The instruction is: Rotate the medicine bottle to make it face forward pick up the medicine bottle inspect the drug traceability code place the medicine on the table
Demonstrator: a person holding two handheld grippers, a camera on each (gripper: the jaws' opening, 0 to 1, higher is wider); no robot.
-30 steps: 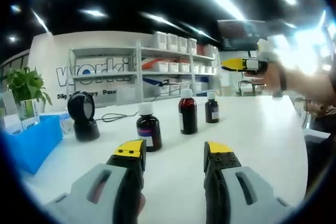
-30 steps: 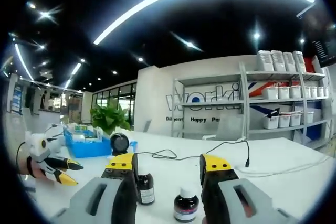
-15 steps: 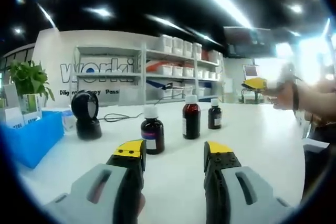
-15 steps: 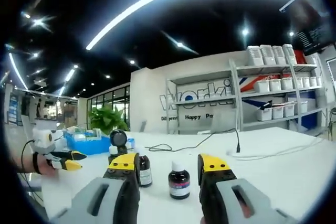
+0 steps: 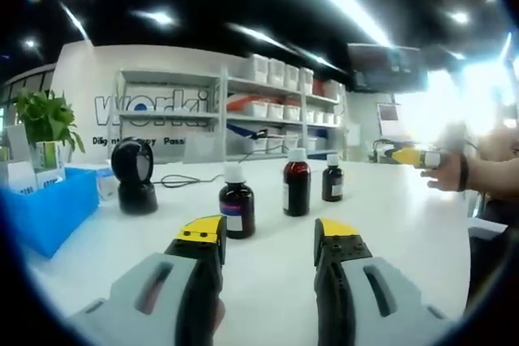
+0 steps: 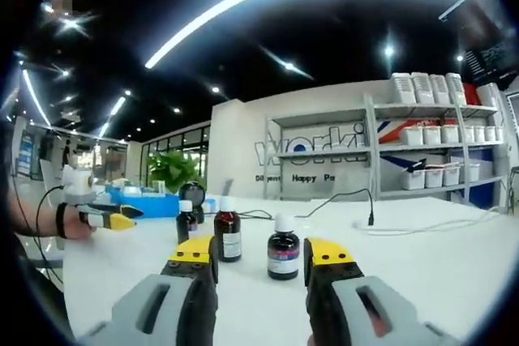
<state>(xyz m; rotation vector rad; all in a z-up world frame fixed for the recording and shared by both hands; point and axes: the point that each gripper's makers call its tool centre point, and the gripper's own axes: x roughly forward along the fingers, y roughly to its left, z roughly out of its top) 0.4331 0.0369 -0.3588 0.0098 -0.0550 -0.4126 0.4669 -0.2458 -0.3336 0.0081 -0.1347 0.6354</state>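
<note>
Medicine bottles (image 5: 237,210) stand untouched at mid-frame on the white worktop (image 5: 389,216), just beyond the left gripper (image 5: 268,237) and right gripper (image 6: 259,253), whose fingers gape wide and empty, so every step seems undone.

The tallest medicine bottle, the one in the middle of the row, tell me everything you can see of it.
The tall dark reddish-brown medicine bottle stands upright on the white table, untouched. It has a white screw cap and a pale label whose text is too small to read. It looks like tinted glass or plastic, with a shorter dark bottle on each side.
</note>
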